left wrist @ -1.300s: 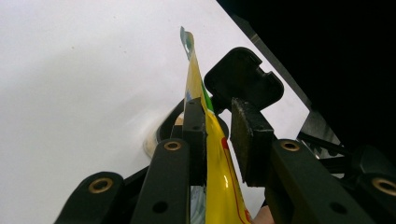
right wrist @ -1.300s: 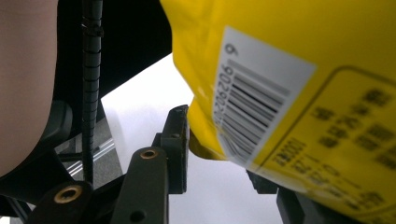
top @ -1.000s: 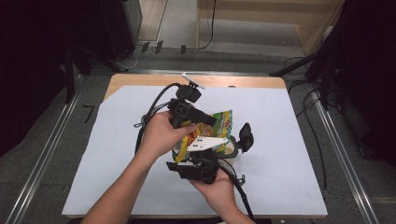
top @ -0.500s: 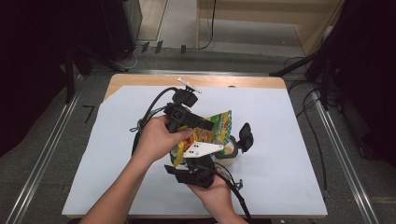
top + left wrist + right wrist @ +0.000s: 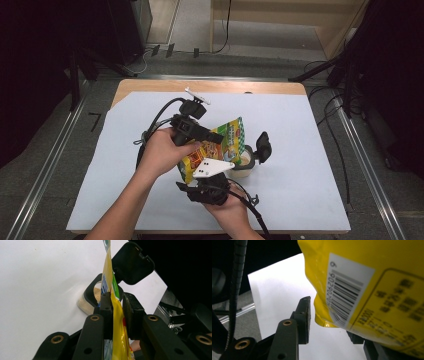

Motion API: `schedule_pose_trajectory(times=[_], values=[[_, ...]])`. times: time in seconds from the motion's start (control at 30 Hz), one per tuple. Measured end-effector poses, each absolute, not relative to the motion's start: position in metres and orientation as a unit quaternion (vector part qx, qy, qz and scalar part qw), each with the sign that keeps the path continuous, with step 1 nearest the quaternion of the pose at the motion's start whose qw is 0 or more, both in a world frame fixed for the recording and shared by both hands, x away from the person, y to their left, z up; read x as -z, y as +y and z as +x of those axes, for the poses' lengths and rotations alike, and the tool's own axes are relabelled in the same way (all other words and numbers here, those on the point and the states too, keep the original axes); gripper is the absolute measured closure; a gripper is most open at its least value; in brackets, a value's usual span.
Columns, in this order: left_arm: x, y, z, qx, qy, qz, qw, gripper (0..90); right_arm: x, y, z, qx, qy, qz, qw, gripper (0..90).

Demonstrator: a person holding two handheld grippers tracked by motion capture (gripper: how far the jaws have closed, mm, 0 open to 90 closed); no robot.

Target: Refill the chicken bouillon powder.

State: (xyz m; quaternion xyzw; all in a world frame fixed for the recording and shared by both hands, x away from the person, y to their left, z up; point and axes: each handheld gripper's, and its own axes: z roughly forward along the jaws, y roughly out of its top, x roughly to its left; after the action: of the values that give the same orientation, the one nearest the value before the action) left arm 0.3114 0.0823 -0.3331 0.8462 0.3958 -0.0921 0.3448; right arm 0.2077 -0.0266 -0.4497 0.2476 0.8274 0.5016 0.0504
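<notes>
A yellow and green snack bag [image 5: 222, 145] hangs over a small clear container [image 5: 243, 165] with a black rim and crumbly beige contents. The container's black lid [image 5: 263, 146] stands flipped open. My left gripper [image 5: 219, 137] is shut on the bag's upper edge. In the left gripper view both pads [image 5: 106, 307] press the bag [image 5: 117, 322] above the container [image 5: 86, 302] and lid [image 5: 132, 263]. My right gripper [image 5: 201, 174] sits below the bag. In the right gripper view the barcode corner of the bag [image 5: 367, 290] lies between the jaws of that gripper [image 5: 329, 317], with a gap beside the left pad [image 5: 305, 315].
A white sheet [image 5: 310, 150] covers the wooden table [image 5: 150, 86]. Black cables [image 5: 155, 120] loop from the left gripper across the sheet. Metal rails [image 5: 370, 165] run along both sides of the table, and dark equipment stands beyond.
Both hands and the bag have shifted only slightly. The left gripper keeps its hold on the bag.
</notes>
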Motion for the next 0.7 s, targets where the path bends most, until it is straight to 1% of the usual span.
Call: schedule_pose_trajectory(times=[0.43, 0.7], values=[[0.347, 0.079, 0.316, 0.107, 0.397, 0.848, 0.335, 79.1, 0.461, -0.025, 0.203, -0.485, 0.843, 0.216, 0.086, 62.3], [0.356, 0.078, 0.320, 0.114, 0.400, 0.847, 0.330, 80.2, 0.468, -0.027, 0.203, -0.476, 0.851, 0.205, 0.084, 62.4]])
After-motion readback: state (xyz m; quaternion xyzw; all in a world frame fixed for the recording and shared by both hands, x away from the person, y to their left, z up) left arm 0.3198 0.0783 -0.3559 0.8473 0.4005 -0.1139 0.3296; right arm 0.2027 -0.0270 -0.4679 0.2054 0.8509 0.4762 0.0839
